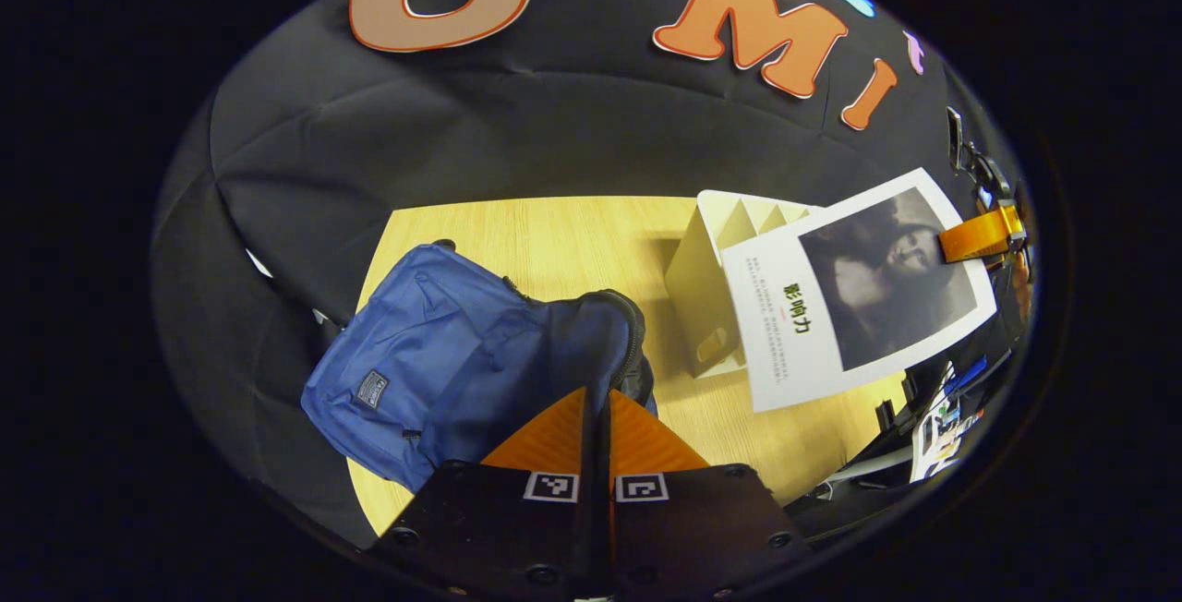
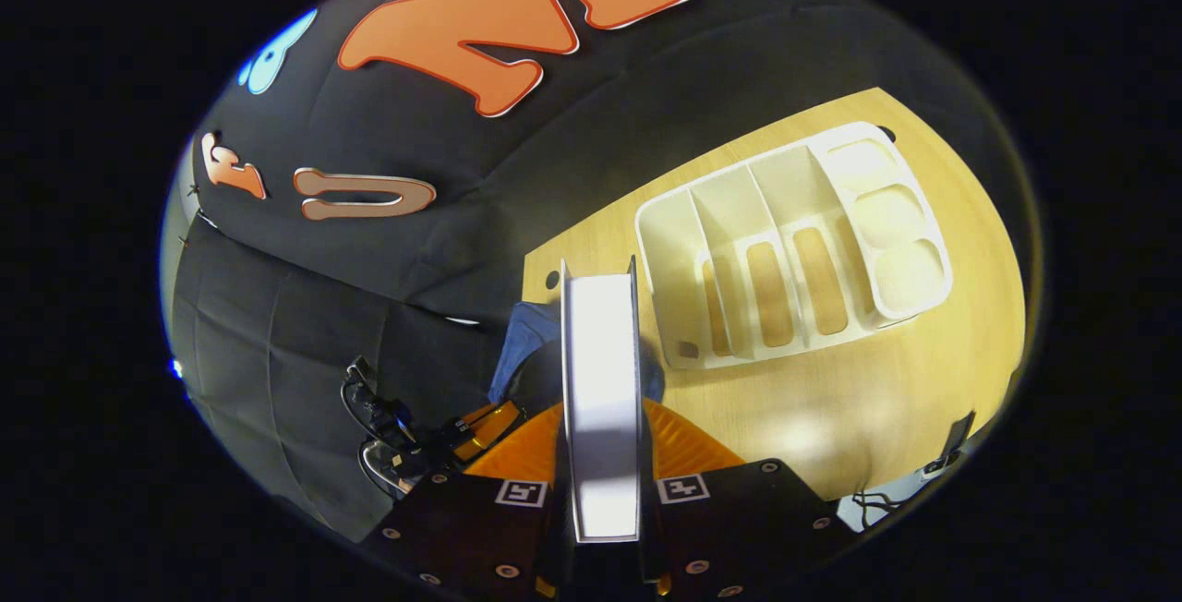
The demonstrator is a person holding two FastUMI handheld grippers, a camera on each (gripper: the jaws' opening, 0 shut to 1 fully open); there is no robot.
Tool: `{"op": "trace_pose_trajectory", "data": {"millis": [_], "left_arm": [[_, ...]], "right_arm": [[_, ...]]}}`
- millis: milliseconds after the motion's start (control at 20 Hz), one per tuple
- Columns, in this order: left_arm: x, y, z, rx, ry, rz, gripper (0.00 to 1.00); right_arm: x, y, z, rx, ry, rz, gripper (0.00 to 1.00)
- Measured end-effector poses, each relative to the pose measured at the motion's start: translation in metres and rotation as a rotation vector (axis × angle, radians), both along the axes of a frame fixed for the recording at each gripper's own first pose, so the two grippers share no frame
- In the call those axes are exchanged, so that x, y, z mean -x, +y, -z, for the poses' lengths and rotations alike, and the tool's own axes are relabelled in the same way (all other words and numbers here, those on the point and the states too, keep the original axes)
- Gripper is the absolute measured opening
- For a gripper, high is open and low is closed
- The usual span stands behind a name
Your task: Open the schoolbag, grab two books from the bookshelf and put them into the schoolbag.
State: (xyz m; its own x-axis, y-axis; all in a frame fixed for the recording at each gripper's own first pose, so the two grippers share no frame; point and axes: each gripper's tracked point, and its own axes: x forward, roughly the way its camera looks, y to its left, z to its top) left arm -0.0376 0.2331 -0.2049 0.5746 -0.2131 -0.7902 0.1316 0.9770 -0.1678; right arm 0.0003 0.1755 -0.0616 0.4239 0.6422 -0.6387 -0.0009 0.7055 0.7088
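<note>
wooden desk (image 1: pixel 554 233) carries the open schoolbag (image 1: pixel 434 371); left gripper (image 1: pixel 597 427) fingers pressed together, right gripper (image 2: pixel 600 436) fingers pinching a book (image 2: pixel 602 380). next: lower it into the bag.

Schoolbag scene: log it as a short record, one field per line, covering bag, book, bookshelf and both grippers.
schoolbag: blue, on the wooden table, top held open
left gripper: shut on the schoolbag's opening edge
right gripper: shut on a book, held in the air
book cover: white with a dark photo
bookshelf: white, slots look empty
progress: book not yet in the bag
</note>
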Motion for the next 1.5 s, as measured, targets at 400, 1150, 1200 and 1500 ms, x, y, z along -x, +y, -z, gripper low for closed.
{"op": "trace_pose_trajectory", "data": {"millis": [400, 1150, 1200, 1500], "left_arm": [[-0.004, 0.012, -0.016, -0.004, -0.010, -0.010, 0.01], [-0.008, 0.010, -0.016, -0.021, 0.007, 0.024, 0.01], [-0.007, 0.010, -0.017, -0.023, 0.008, 0.026, 0.01], [-0.008, 0.005, -0.018, -0.024, 0.016, 0.038, 0.01]], "right_arm": [[0.032, 0.064, 0.062, -0.205, 0.082, 0.078, 0.28], [0.023, 0.172, 0.141, -0.217, 0.065, 0.084, 0.28], [0.022, 0.178, 0.144, -0.221, 0.064, 0.079, 0.28], [0.013, 0.210, 0.163, -0.234, 0.074, 0.089, 0.28]]}}
